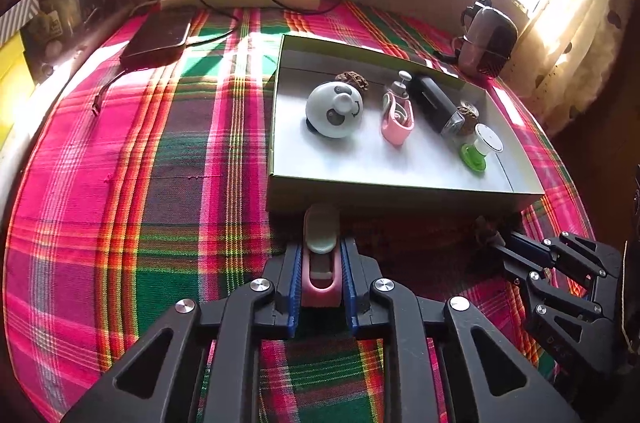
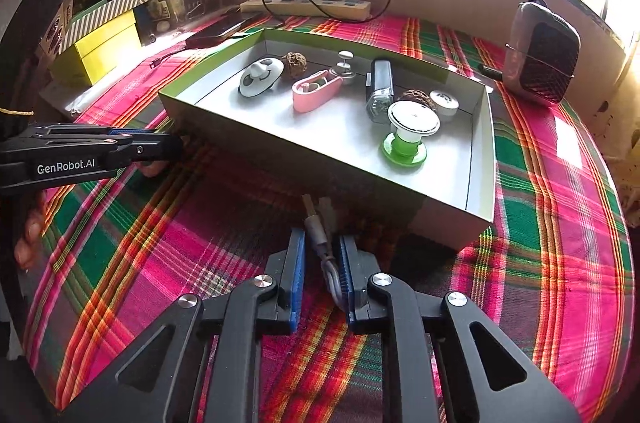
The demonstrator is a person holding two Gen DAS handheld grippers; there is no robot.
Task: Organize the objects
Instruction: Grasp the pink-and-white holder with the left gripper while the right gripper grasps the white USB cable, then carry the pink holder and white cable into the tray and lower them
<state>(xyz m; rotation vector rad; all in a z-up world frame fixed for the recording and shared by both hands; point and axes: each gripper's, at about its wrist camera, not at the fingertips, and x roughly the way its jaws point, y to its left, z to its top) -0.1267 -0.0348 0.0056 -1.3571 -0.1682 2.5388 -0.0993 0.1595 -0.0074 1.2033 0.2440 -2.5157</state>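
Pickup looks like the step in hand, on both sides at once. Left gripper (image 1: 320, 279) has its blue pads pressed on a pink holder with a pale cap (image 1: 320, 255) that lies on the plaid cloth (image 1: 160, 159), just in front of the near wall of the shallow box (image 1: 400, 197). Right gripper (image 2: 322, 279) is closed down on a thin grey metal piece (image 2: 320, 243), also on the cloth near the box wall, though the piece sits against the right pad and the hold seems slight. Judging by the sorted panda toy (image 1: 334, 111) and green stand (image 2: 404, 143) inside, each load next needs lifting clear over the wall into a free patch of the box floor
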